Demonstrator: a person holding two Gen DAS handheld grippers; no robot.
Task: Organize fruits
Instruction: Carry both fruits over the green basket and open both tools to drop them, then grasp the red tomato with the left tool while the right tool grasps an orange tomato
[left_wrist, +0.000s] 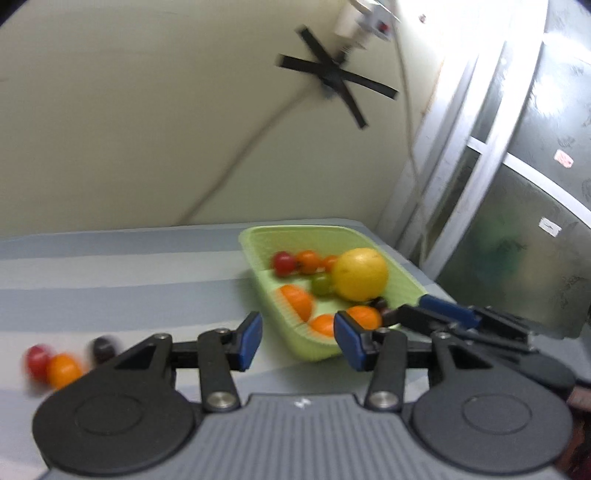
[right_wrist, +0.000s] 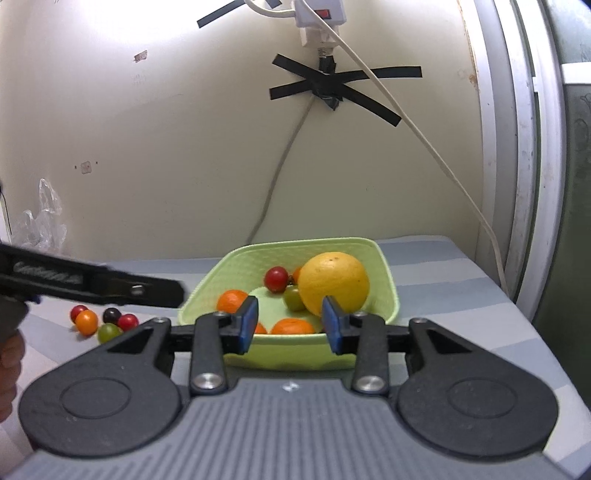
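A light green basket (right_wrist: 388, 280) stands on the striped cloth and also shows in the left wrist view (left_wrist: 258, 240). It holds a large yellow citrus (right_wrist: 332, 282), tangerines (right_wrist: 232, 300), a red cherry tomato (right_wrist: 276, 277) and a green one (right_wrist: 293, 299). Several small tomatoes and grapes (right_wrist: 103, 321) lie loose on the cloth to the basket's left; some show blurred in the left wrist view (left_wrist: 59, 363). My left gripper (left_wrist: 297, 341) is open and empty at the basket's near left corner. My right gripper (right_wrist: 290, 325) is open and empty above the basket's near rim.
The table ends at a cream wall with taped cables (right_wrist: 332, 83) and a power strip (right_wrist: 319, 18). A white window frame (right_wrist: 532, 166) stands at the right. A crumpled plastic bag (right_wrist: 44, 221) sits at the far left.
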